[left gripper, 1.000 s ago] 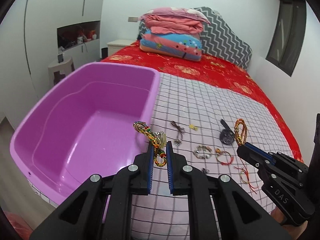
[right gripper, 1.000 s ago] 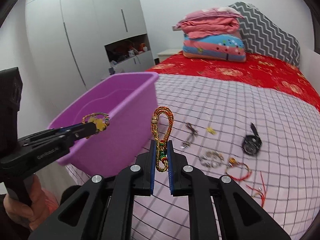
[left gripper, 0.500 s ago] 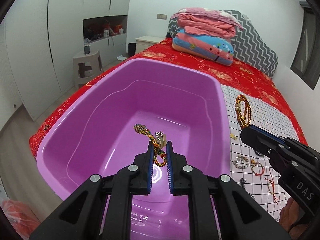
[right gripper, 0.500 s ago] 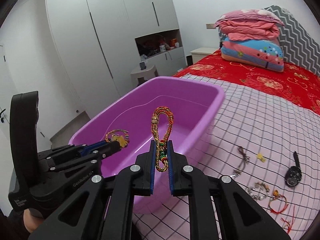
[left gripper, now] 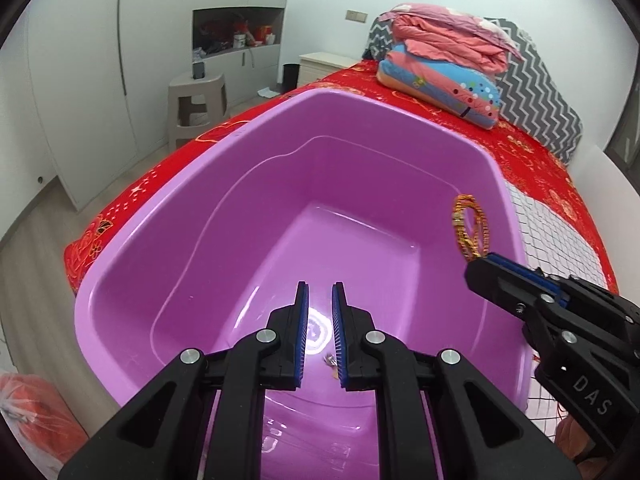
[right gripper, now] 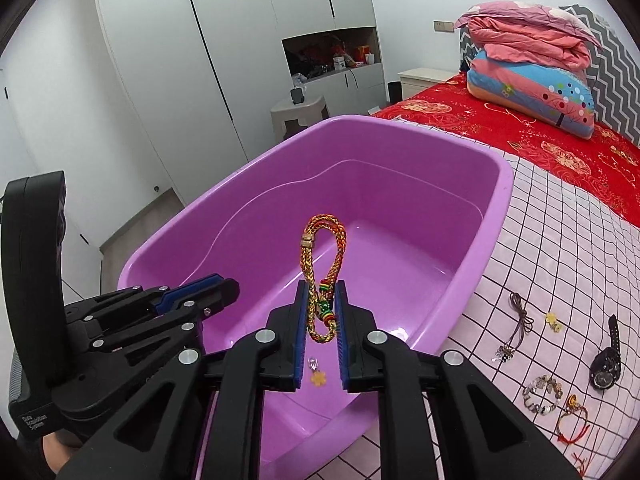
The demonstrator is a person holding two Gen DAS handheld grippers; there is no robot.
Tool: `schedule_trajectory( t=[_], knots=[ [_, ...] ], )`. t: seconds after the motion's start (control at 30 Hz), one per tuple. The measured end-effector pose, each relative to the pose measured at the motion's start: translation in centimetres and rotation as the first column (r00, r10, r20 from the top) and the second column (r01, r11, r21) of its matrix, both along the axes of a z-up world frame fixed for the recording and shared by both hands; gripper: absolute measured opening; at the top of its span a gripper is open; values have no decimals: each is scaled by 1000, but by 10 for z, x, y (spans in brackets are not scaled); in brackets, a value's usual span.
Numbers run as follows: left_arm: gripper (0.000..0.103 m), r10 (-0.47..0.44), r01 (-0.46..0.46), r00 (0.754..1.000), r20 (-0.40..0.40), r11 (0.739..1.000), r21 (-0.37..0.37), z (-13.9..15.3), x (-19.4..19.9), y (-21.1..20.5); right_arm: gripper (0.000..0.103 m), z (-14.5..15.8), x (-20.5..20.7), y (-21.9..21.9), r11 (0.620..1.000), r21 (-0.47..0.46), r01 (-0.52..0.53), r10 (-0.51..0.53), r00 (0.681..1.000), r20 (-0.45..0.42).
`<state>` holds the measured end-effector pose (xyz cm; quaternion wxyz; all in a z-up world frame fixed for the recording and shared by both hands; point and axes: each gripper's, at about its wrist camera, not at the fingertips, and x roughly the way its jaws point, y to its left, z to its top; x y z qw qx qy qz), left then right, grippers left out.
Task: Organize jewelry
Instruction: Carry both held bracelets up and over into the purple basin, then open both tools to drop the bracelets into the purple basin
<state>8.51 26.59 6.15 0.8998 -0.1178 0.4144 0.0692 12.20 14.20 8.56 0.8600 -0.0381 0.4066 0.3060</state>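
Note:
A purple plastic tub stands on the bed. My left gripper hangs over the tub's inside, jaws almost together with nothing between them. Below it, on the tub floor, lie a small silver bit and a yellow charm of the multicoloured bracelet; the rest is hidden by the fingers. My right gripper is over the tub's near right part. An orange-gold braided bracelet stands upright between its pads, which still touch it as the jaws are opening.
On the checked sheet right of the tub lie a black watch, a brown cord necklace, a beaded bracelet and a red string bracelet. Folded quilts are stacked at the bed's head. A grey stool stands by the wardrobe.
Both grippers swung left from the sheet to above the tub. The multicoloured bracelet left my left jaws and now lies in the tub. The right jaws have parted slightly.

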Motion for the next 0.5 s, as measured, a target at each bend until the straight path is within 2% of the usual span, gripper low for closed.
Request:
schedule_trajectory(
  t=[0.03,0.07,0.1,0.13,0.17,0.3,0.37,0.5],
  knots=[
    [18,10,-9,1000,-6,1000,5,-1,0,0,35,1,0,0,1000,-6,3,-3,1000,6],
    [35,19,-19,1000,-11,1000,7,-2,-1,2,39,1,1,-1,1000,-7,8,-8,1000,17],
    [47,30,-30,999,-13,1000,7,-2,-1,5,40,1,1,-2,1000,-6,11,-11,1000,24],
    [67,40,-40,999,-8,999,5,-2,-3,7,40,2,0,-3,1000,-8,13,-13,999,30],
    [73,58,-58,998,11,998,8,0,-6,9,40,3,0,-5,1000,-9,15,-14,999,33],
    [73,81,-81,997,14,996,26,3,-9,14,40,6,1,-13,999,3,33,-33,999,38],
    [78,90,-90,996,8,996,23,3,-10,15,40,8,0,-18,999,13,42,-42,998,37],
    [80,106,-106,994,9,994,31,5,-15,14,40,12,-3,-26,998,25,55,-56,997,44]
  ],
)
